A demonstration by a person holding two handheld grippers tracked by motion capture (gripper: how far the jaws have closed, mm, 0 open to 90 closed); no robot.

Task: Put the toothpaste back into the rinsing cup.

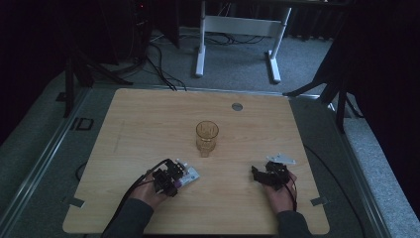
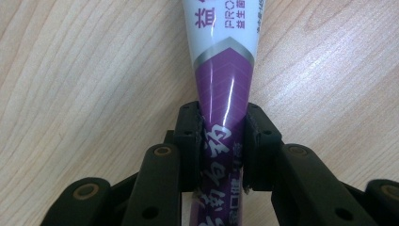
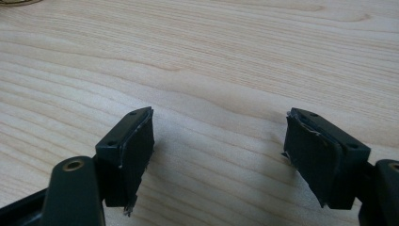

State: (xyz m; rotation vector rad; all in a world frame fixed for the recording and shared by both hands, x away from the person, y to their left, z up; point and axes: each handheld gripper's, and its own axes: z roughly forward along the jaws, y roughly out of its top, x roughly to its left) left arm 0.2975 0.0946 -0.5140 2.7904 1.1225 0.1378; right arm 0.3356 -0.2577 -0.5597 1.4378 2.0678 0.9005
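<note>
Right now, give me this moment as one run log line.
left gripper: shut on purple-and-white tube, lying on table | right gripper: open, nothing between jaws | amber cup: upright, mid-table, untouched

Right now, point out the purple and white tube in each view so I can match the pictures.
High view: the purple and white tube lies on the wooden table, low and left of centre, in the left tool, with the amber glass cup beyond it.
Left gripper view: centre, running from top to bottom, pinched between the black jaws.
Right gripper view: not in it.
Shared landmark: the pale wood grain of the table.
</note>
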